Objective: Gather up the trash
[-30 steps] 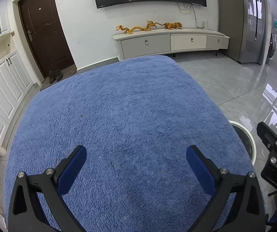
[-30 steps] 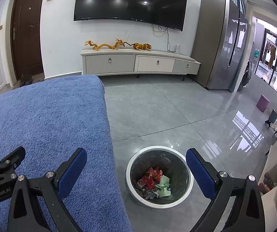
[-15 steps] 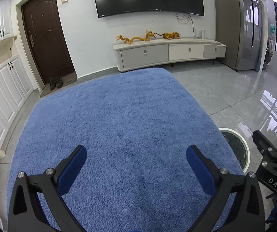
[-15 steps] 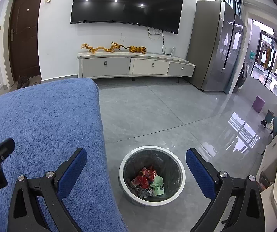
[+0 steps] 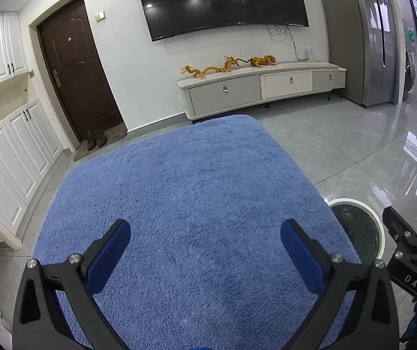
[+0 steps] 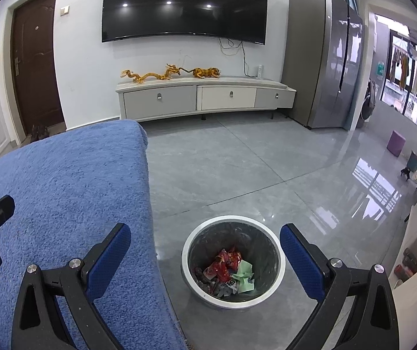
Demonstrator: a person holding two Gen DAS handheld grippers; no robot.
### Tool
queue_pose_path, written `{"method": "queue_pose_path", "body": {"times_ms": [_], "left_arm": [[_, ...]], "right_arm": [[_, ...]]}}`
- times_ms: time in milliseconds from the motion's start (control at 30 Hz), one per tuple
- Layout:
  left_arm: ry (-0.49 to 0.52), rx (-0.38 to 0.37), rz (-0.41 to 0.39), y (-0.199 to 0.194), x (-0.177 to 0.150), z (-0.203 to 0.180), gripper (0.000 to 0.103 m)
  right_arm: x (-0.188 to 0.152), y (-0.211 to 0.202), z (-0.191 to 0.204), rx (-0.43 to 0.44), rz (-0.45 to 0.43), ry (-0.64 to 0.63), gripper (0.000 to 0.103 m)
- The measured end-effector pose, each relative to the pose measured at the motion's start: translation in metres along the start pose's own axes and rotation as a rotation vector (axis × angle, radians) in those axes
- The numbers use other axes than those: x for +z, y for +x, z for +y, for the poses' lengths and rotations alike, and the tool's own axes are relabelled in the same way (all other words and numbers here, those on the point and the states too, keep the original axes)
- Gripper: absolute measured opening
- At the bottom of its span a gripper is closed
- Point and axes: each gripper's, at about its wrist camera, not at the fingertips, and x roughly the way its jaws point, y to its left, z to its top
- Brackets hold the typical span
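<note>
A white-rimmed waste bin (image 6: 233, 221) stands on the grey tile floor beside a blue fuzzy cloth surface (image 6: 62, 192). Inside it lie red wrappers (image 6: 223, 264) and green paper (image 6: 244, 275). My right gripper (image 6: 205, 250) hangs open above the bin with nothing between its fingers. My left gripper (image 5: 205, 248) is open over the blue surface (image 5: 185, 204), also holding nothing. In the left wrist view the bin (image 5: 357, 204) peeks out at the surface's right edge, with part of the right gripper's frame just past it. No loose trash shows on the blue surface.
A TV cabinet (image 6: 205, 96) with golden dragon figures stands against the far wall under a wall TV. A brown door (image 5: 77, 73) and white cupboards (image 5: 10, 157) are at left, a grey fridge (image 6: 325, 58) at right. A purple stool (image 6: 396, 143) sits on the floor.
Both grippers have risen and tilted up a little, so more of the room and wall shows. Both stay open and hold nothing; the bin's contents are unchanged.
</note>
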Motion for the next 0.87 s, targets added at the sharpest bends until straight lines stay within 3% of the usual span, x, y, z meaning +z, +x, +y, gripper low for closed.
{"method": "queue_pose_path", "body": {"times_ms": [500, 867], "left_arm": [[0.075, 0.014, 0.004, 0.002, 0.007, -0.038, 0.103], [0.077, 0.005, 0.054, 0.019, 0.008, -0.046, 0.103]], "right_arm": [[-0.002, 0.007, -0.031, 0.017, 0.012, 0.074, 0.103], [0.0, 0.014, -0.042, 0.008, 0.024, 0.087, 0.103]]}}
